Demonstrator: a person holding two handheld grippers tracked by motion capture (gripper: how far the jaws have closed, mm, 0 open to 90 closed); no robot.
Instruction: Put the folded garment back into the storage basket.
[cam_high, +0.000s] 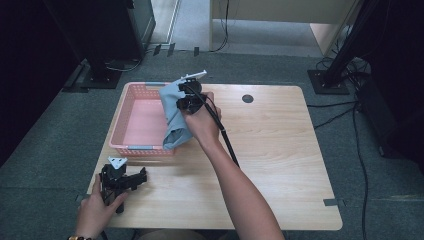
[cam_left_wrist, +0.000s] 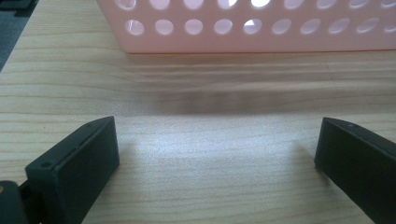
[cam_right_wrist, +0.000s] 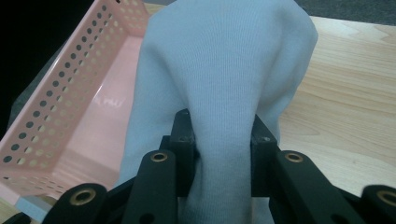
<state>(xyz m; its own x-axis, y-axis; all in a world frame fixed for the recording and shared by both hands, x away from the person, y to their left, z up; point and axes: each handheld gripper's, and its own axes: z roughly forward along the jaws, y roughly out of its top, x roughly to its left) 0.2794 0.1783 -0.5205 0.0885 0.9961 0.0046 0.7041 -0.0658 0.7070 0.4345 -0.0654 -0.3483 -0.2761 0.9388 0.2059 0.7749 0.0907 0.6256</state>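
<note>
While my right gripper (cam_right_wrist: 223, 154) has its black jaws clamped on a bunched fold of pale blue knitted cloth (cam_right_wrist: 219, 74), I see the cloth hanging at the right wall of the pink perforated plastic basket (cam_high: 131, 120), perhaps draping over it. My left gripper (cam_left_wrist: 217, 154) rests on the light wooden table (cam_high: 280, 150), jaws wide apart, holding nothing, near the basket's front.

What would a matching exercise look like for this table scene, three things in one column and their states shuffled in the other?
Things:
1. blue cloth
2. pink basket
3. left gripper

States:
A. open, low over bare wood
B. pinched and hanging over the basket's right edge
C. sitting on the wooden table, with holes in its walls

Pairs: 1-B, 2-C, 3-A. The right gripper does the pinching.
</note>
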